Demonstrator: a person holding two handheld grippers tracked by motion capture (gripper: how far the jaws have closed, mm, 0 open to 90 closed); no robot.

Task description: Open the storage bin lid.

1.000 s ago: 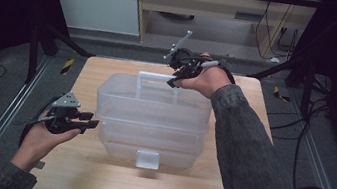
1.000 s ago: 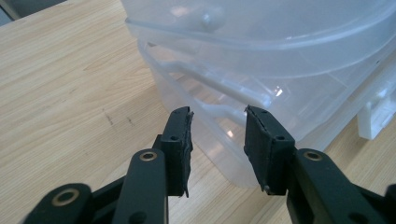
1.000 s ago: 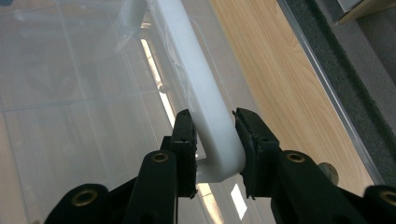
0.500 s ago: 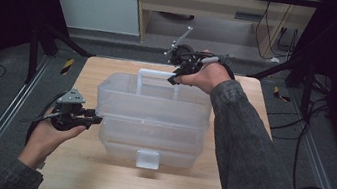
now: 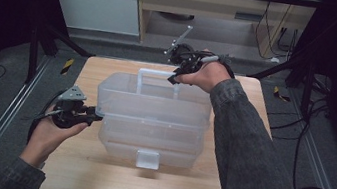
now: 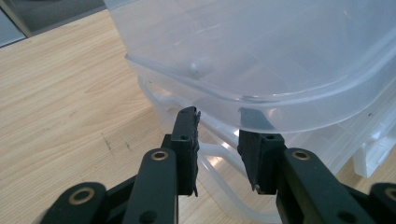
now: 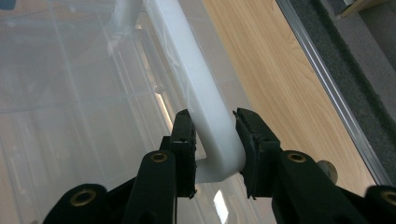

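Left tool (image 5: 97,115) reached the box (image 5: 153,117), jaws narrowing, apart; right tool (image 7: 212,135) clamps handle (image 7: 196,93).

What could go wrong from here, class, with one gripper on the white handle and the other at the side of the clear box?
1. The right gripper clamps the white handle near its end, not its middle, so lifting could tip the clear box.
2. The left gripper has been closing at the box's rim with nothing yet pinched; the thin, smooth edge might slip out.
3. The box sits near the table front edge and could slide.
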